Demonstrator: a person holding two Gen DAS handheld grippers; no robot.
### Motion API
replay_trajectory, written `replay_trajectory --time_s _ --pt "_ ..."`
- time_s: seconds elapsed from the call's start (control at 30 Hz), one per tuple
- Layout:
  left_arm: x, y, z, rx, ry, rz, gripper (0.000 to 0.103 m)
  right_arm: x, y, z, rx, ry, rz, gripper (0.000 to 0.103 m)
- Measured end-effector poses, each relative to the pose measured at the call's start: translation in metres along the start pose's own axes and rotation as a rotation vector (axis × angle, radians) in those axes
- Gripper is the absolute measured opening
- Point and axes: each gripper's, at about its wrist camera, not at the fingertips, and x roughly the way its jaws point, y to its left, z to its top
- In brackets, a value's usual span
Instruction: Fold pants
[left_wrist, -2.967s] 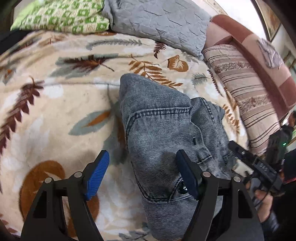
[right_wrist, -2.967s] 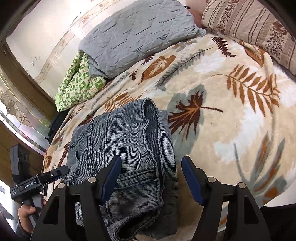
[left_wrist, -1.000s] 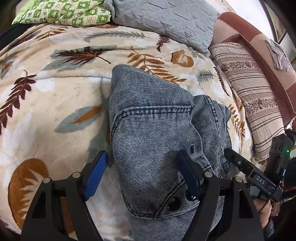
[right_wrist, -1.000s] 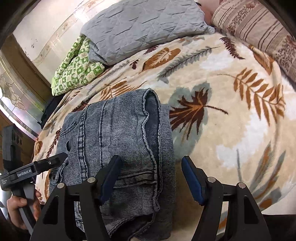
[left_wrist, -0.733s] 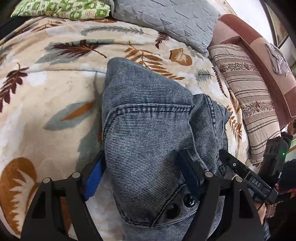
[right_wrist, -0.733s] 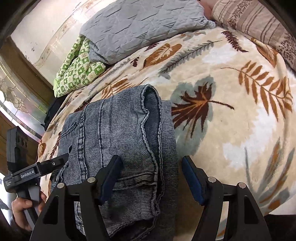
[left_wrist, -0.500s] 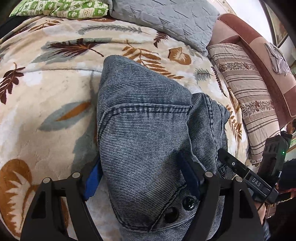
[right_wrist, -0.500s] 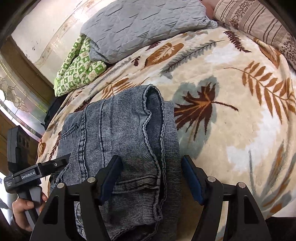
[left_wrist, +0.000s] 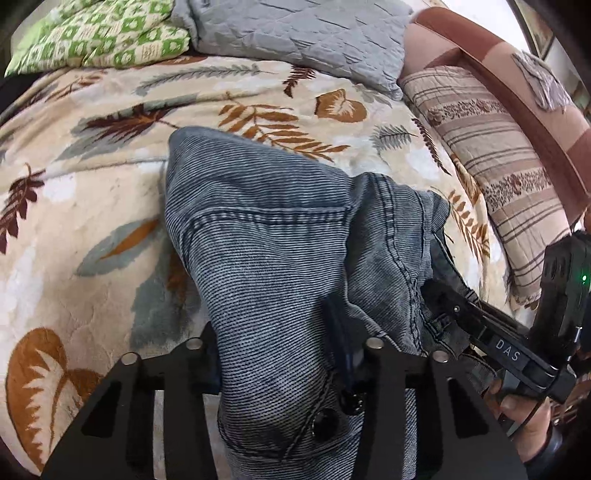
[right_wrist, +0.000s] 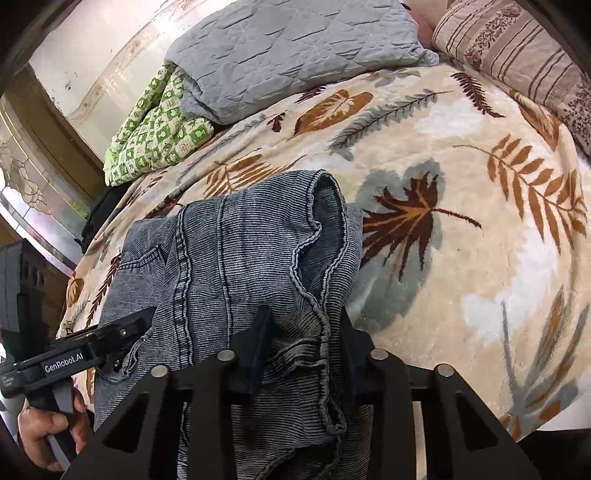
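Observation:
Grey-blue denim pants (left_wrist: 266, 229) lie folded in a thick bundle on a leaf-patterned blanket (left_wrist: 74, 184). My left gripper (left_wrist: 275, 347) is at the bundle's near edge by the waistband buttons. Its jaws are closing, and the denim is bunched tight between them and hides the pads. In the right wrist view the pants (right_wrist: 240, 251) show their hem seams. My right gripper (right_wrist: 303, 343) is at that near edge, jaws closing with a ridge of denim pinched between them. Each view also shows the other gripper's black handle (left_wrist: 509, 350) (right_wrist: 74, 358) held in a hand.
A grey quilted pillow (left_wrist: 295, 33) and a green checked cloth (left_wrist: 99, 37) lie at the far end of the bed. A striped cushion (left_wrist: 491, 155) leans on a brown padded edge on the right. Bare blanket spreads to the right of the pants (right_wrist: 480, 221).
Both pairs of jaws have narrowed from wide open onto the pants' near edge. The denim between them has bunched up into a ridge. Neither hand has shifted much.

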Motion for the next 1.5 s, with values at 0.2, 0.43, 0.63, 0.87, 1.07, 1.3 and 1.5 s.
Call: replay_trajectory --time_s 0.2,0.43,0.63,0.87,1.07,1.3,1.5 --pt "-0.005 0.003 -0.003 0.002 -0.022 -0.028 0.031 -0.005 0.003 0.0 -0.011 -0.012 -0.006 0.025" --pt "-0.006 0.003 -0.003 0.001 -0.026 -0.032 0.029 -0.007 0.001 -0.001 -0.014 -0.025 -0.001 0.024" --pt "-0.01 0.003 -0.002 0.004 -0.04 -0.04 0.024 -0.009 0.004 0.0 -0.027 -0.033 -0.007 0.022" --pt "-0.015 0.0 0.0 0.017 -0.053 -0.042 0.022 -0.014 0.007 0.001 -0.028 -0.044 -0.004 0.02" --pt "-0.02 -0.004 0.002 0.025 -0.065 -0.045 0.021 -0.019 0.01 0.004 -0.03 -0.056 0.005 0.02" --pt "-0.027 -0.006 0.006 0.028 -0.077 -0.056 0.019 -0.024 0.014 0.007 -0.042 -0.065 0.01 0.019" --pt "-0.033 -0.007 0.01 0.028 -0.091 -0.067 0.019 -0.03 0.017 0.01 -0.049 -0.077 0.018 0.019"
